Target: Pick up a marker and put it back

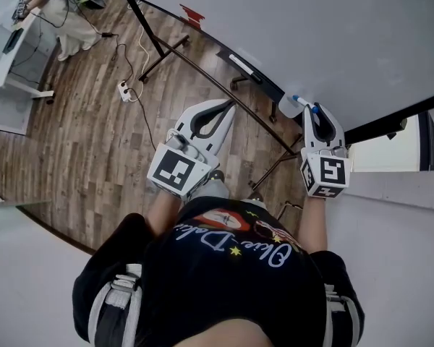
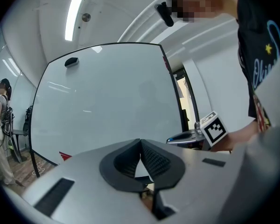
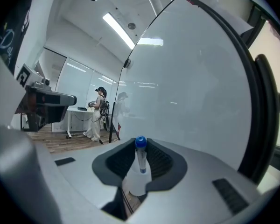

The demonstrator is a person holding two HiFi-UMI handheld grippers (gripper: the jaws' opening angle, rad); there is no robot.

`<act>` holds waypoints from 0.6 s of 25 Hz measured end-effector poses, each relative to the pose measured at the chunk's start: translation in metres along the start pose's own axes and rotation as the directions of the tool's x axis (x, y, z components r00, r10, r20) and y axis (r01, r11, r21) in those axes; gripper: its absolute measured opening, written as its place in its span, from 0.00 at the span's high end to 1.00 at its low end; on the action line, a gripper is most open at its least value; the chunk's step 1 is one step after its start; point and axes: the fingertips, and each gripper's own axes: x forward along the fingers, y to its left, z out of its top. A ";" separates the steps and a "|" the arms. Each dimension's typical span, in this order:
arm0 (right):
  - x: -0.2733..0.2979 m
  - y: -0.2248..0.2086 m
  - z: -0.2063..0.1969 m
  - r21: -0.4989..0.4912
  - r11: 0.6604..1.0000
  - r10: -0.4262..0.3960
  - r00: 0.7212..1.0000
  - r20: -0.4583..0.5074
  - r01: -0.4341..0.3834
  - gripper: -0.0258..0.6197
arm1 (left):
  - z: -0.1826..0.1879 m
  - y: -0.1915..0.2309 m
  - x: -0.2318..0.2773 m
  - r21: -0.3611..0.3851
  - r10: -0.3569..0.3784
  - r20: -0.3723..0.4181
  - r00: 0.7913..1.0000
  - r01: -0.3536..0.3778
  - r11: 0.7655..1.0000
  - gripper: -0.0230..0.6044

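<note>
A: Head view first. What's biggest?

B: Whiteboard, fills the upper right. Wood floor to its left. A 2nd person stands by a white desk in the far top-left corner, well apart from the tongs.

A: Tongs?

B: Left gripper is held over the floor, tip toward the board's lower edge. In the left gripper view its jaws are together, pad tips touching, nothing btwn them. Right gripper is up close to the board, near its bottom edge, off to the right of the left one.

A: And the marker?

B: Marker is in the right gripper, clamped btwn the two black pads, one pad pressing each side. It lies along the jaws: blue cap at the fingertips, poking just past them toward the board, white barrel running back into the gap. Not touching the board as far as I can tell.
</note>
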 end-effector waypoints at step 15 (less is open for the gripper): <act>-0.051 -0.016 0.052 0.032 0.999 -0.036 0.994 0.108 0.032 0.85 | 0.007 -0.012 0.031 -0.003 -0.107 0.032 0.994 0.108 0.994 0.96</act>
